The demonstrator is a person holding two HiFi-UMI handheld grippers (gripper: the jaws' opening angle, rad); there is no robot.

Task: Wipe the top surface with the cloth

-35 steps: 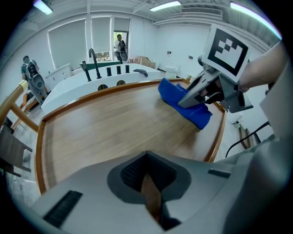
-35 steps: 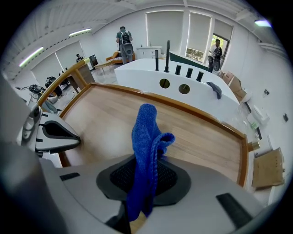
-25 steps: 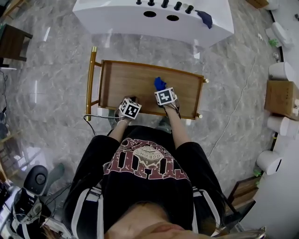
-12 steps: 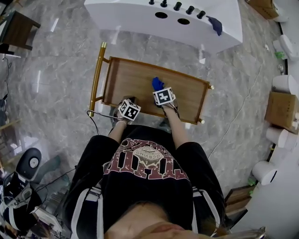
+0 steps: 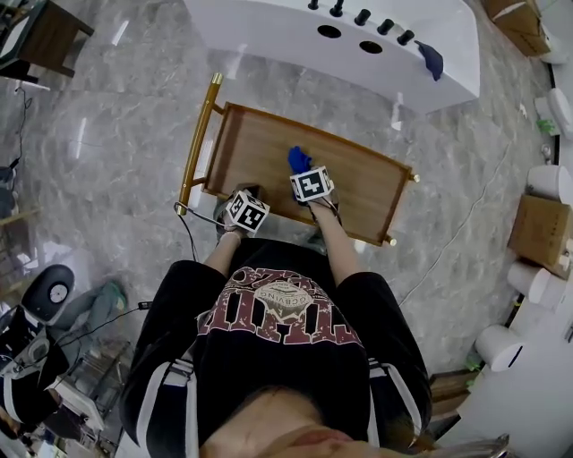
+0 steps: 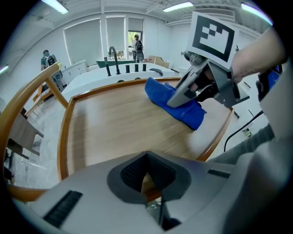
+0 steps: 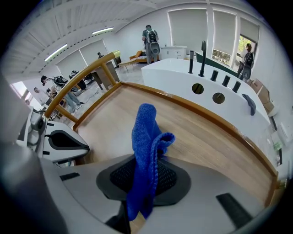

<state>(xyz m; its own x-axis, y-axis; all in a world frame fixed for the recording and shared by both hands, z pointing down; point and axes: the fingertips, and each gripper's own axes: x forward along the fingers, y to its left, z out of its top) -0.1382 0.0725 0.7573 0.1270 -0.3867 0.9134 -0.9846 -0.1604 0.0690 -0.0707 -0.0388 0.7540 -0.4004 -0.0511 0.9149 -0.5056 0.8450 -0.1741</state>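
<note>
The right gripper (image 7: 144, 183) is clamped on a blue cloth (image 7: 145, 137). The terry fabric is bunched into a standing fold, with a looped hem curling toward 2 o'clock and a tail hanging down between the pads. The left gripper (image 6: 147, 176) has its jaws drawn together with nothing between them.

In the head view the cloth (image 5: 298, 158) juts out at 11 o'clock from the right gripper (image 5: 304, 174), near the middle of the wooden top surface (image 5: 255, 148). In the left gripper view its lower fold rests on the wood. The left gripper (image 5: 243, 213) sits at 8 o'clock from the right one, over the near rim. A white counter (image 5: 269, 27) stands at 12 o'clock.
</note>
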